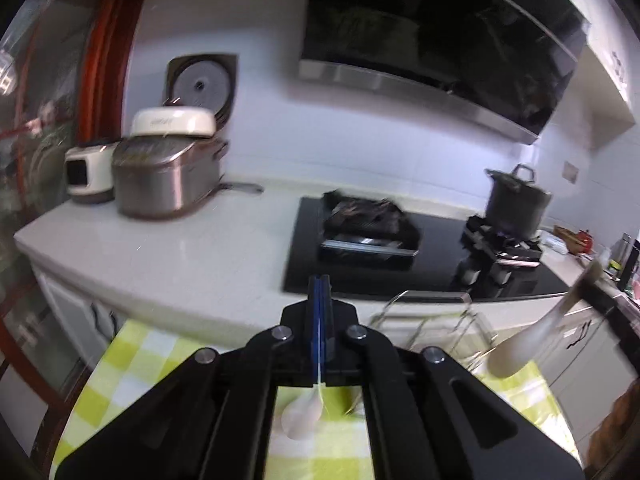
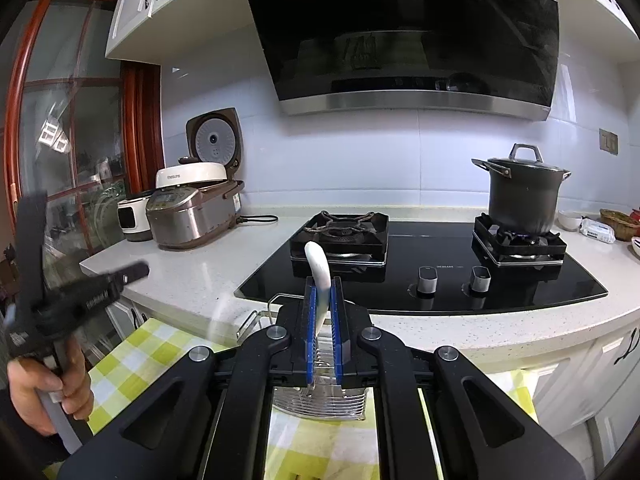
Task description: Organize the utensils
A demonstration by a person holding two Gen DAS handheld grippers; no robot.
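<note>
My left gripper is shut on a thin white spoon whose bowl hangs below the fingers over the green-checked cloth. My right gripper is shut on the handle of a white ceramic spoon that sticks up between the blue pads. That spoon also shows blurred at the right of the left wrist view. A wire utensil rack stands on the cloth just below the right gripper; it also shows in the left wrist view. The left gripper appears at the left of the right wrist view.
Behind the table runs a white counter with a rice cooker, a black gas hob and a dark pot on the right burner. A range hood hangs above. Glass doors stand at the left.
</note>
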